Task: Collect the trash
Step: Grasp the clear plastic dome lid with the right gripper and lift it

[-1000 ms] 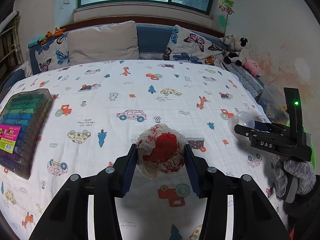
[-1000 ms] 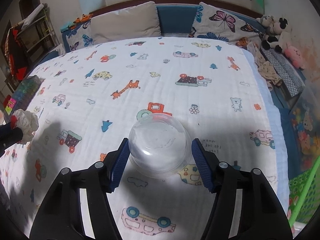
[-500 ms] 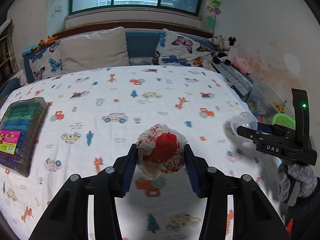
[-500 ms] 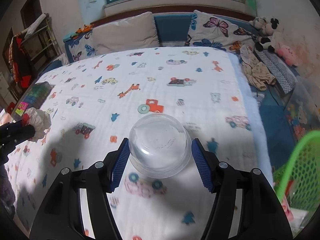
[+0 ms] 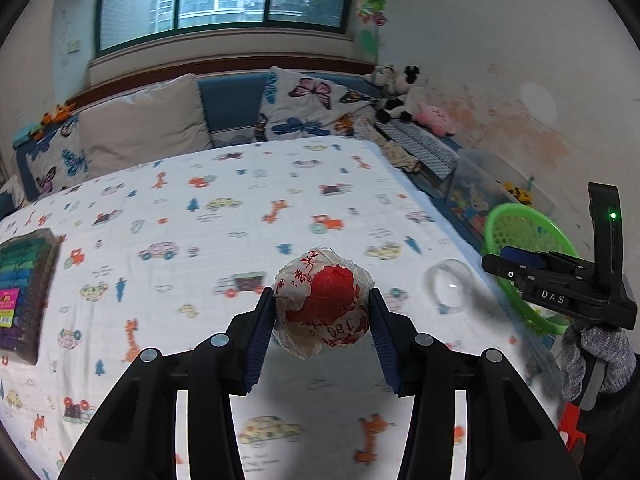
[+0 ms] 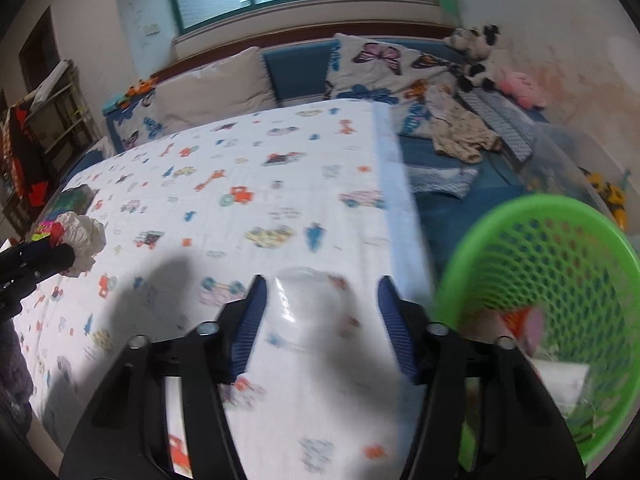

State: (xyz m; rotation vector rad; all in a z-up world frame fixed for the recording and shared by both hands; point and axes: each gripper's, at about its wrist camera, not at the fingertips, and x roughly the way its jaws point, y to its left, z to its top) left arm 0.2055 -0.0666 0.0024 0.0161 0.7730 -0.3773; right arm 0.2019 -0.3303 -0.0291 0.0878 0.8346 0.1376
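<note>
Meanwhile, near the bed's (image 5: 168,208) right edge, my left gripper (image 5: 322,316) clamps a crumpled wrapper (image 5: 324,306) for the green basket (image 6: 560,280), while my right gripper (image 6: 320,312) gapes, the clear lid (image 6: 316,308) loose between its fingers.

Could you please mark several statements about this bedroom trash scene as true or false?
1. The left gripper is closed on a crumpled red-and-white wrapper. True.
2. The green basket stands on the bed between the pillows. False: it is off the bed, past its right edge.
3. The green basket is empty. False: some items, blurred, lie in its bottom.
4. A box of coloured markers lies on the left side of the bed. True.
5. The clear plastic dome is already inside the basket. False: it is over the bed sheet, short of the basket.
</note>
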